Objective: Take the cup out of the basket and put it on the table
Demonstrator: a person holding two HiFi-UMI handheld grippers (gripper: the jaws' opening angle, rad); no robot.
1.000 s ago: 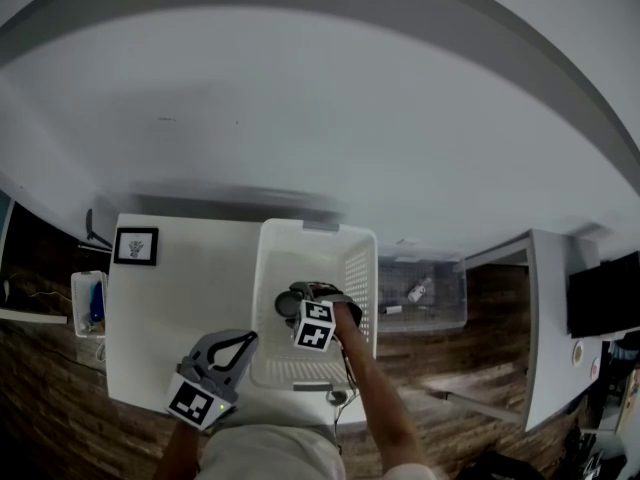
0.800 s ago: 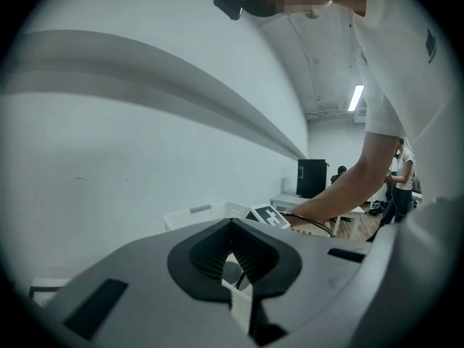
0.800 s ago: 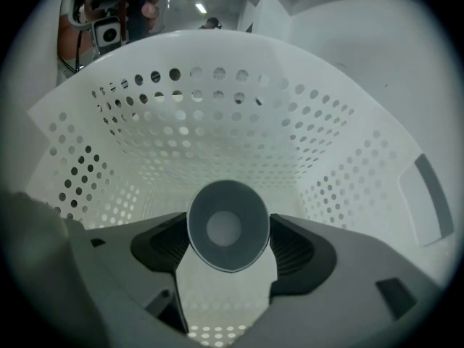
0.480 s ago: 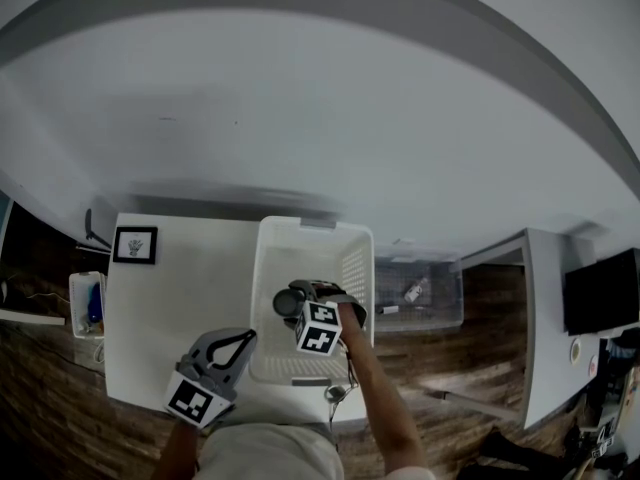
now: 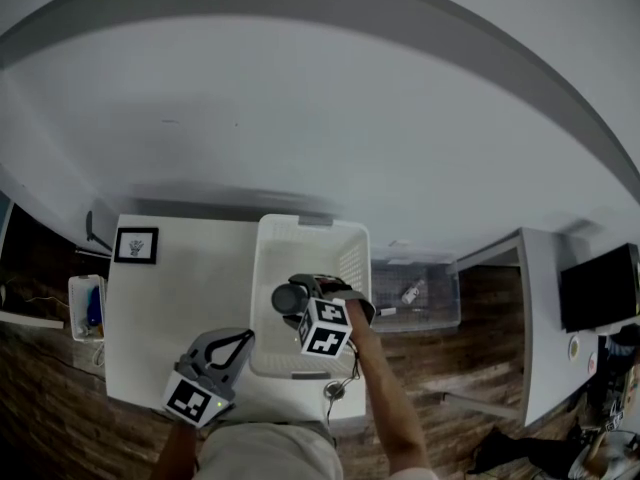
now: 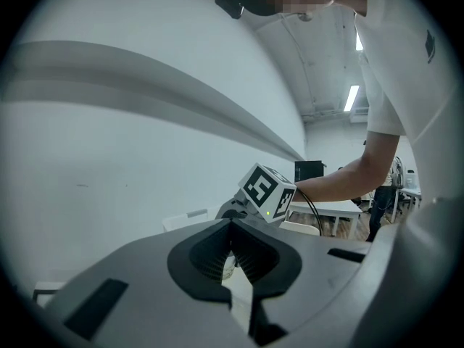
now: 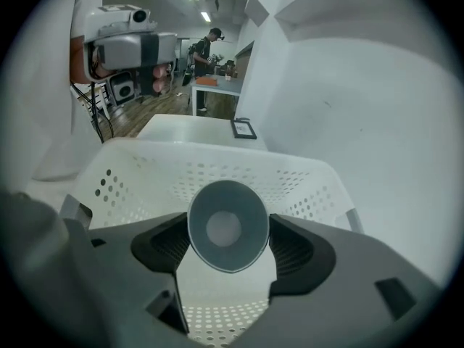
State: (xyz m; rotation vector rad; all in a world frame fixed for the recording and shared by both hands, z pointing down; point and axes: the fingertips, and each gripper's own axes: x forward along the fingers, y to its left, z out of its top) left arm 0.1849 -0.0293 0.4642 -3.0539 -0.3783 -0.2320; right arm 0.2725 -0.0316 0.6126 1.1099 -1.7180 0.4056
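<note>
My right tongs (image 7: 228, 249) grip the grey cup (image 7: 228, 223) across its sides, over the basket (image 7: 145, 176) by the bench's (image 5: 190, 268) right edge. It seems light, stiff and slippery. My left tongs (image 6: 230, 256) are closed and empty.

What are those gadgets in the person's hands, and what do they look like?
Each hand carries a grey plastic tool with two jaws: the left gripper and the right gripper. The jaws are lined with black ribbed pads. Each gripper bears a white cube printed with black square markers. A thin black cable hangs from the right one. The person wears a white short-sleeved shirt.
</note>
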